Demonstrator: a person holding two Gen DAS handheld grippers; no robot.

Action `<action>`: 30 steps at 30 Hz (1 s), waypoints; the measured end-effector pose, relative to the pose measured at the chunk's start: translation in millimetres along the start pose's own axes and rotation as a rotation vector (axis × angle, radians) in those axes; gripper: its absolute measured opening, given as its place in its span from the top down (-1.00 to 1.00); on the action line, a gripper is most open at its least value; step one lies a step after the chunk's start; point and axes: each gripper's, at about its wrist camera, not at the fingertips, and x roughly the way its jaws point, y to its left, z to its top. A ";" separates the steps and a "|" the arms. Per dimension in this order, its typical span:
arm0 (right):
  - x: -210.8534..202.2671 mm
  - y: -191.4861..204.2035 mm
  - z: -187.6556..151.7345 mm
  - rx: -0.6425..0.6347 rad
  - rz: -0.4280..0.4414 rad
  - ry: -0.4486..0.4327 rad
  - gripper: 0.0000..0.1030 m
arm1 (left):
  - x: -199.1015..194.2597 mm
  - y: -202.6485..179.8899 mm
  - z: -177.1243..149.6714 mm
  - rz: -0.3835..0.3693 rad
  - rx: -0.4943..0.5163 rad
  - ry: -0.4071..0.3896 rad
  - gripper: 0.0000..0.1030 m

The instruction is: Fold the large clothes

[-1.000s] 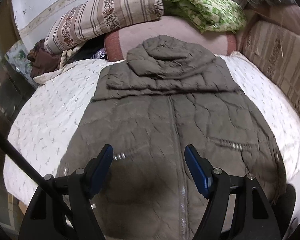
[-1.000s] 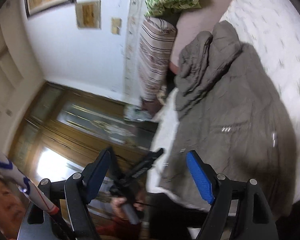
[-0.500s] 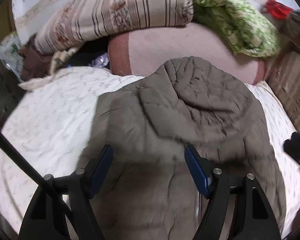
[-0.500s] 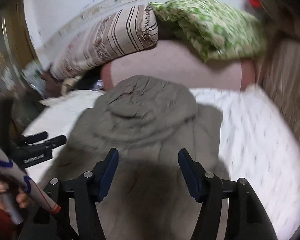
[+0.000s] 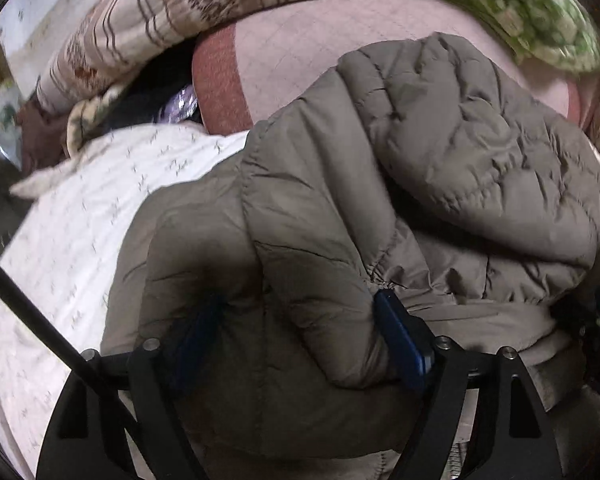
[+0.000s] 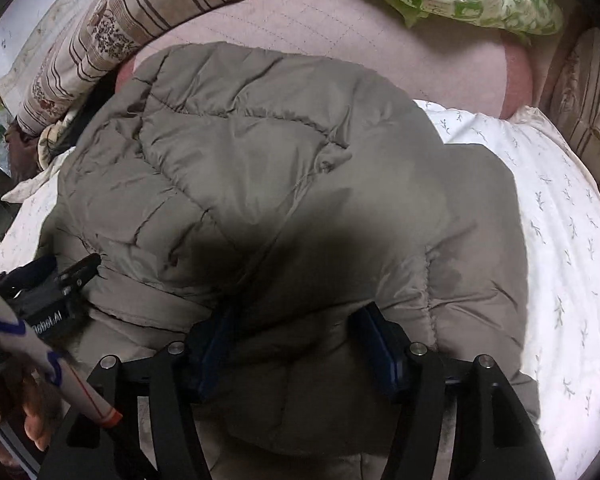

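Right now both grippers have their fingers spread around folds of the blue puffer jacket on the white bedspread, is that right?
Not quite: the puffer jacket is grey-brown, as the right wrist view shows. The left gripper and right gripper do straddle its folds on the white bedspread.

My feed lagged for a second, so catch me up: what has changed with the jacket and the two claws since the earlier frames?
Both claws advanced up the jacket from its lower half toward the hood. The left claw and right claw now each straddle a bunched fold of padding, jaws wide, not visibly clamped. The jacket, flat before, is bunched up near the shoulders. The pillows and sheet are unchanged.
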 end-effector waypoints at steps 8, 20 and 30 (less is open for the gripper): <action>-87.0 17.5 -26.1 -0.037 -0.013 -0.079 -0.35 | -75.5 23.2 -22.0 -0.011 0.005 -0.067 -0.53; -213.2 -55.1 -188.3 0.045 -0.037 -0.061 -0.46 | -186.8 82.1 -158.0 -0.005 0.016 -0.062 -0.53; -240.9 -164.8 -251.0 0.382 0.017 -0.056 -0.46 | -207.3 193.0 -217.2 0.060 -0.194 0.020 -0.53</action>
